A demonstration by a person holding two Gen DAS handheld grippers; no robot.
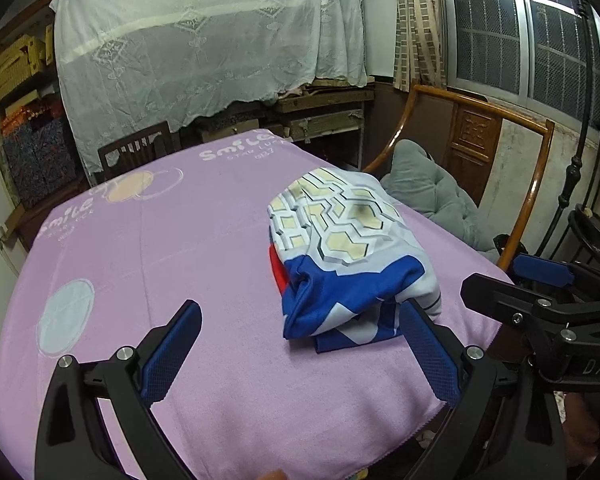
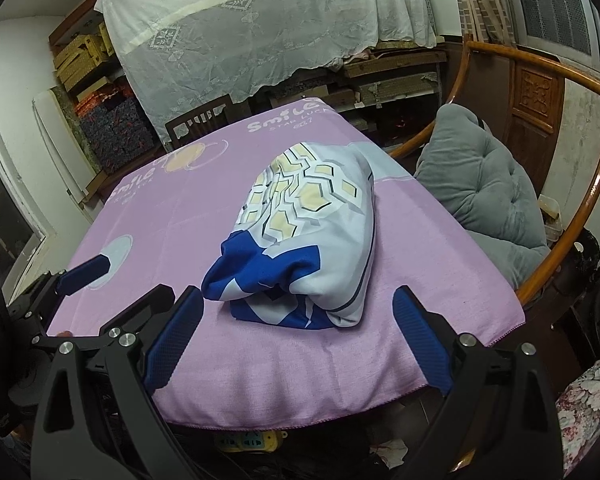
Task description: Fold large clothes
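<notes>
A folded garment (image 1: 348, 248), white with a yellow hexagon print and blue and red parts, lies in a bundle on the pink-covered table (image 1: 180, 248). It also shows in the right wrist view (image 2: 304, 240). My left gripper (image 1: 300, 340) is open and empty, just short of the bundle's near edge. My right gripper (image 2: 300, 332) is open and empty, in front of the bundle. The right gripper also shows at the right edge of the left wrist view (image 1: 540, 292), and the left gripper at the left of the right wrist view (image 2: 112, 280).
A wooden armchair (image 1: 532, 184) with a grey cushion (image 2: 484, 192) stands right of the table. A dark chair (image 1: 136, 152) stands behind it. Shelves under a white lace cloth (image 1: 204, 52) fill the back wall. A yellow power strip (image 2: 248, 440) lies below the table's front edge.
</notes>
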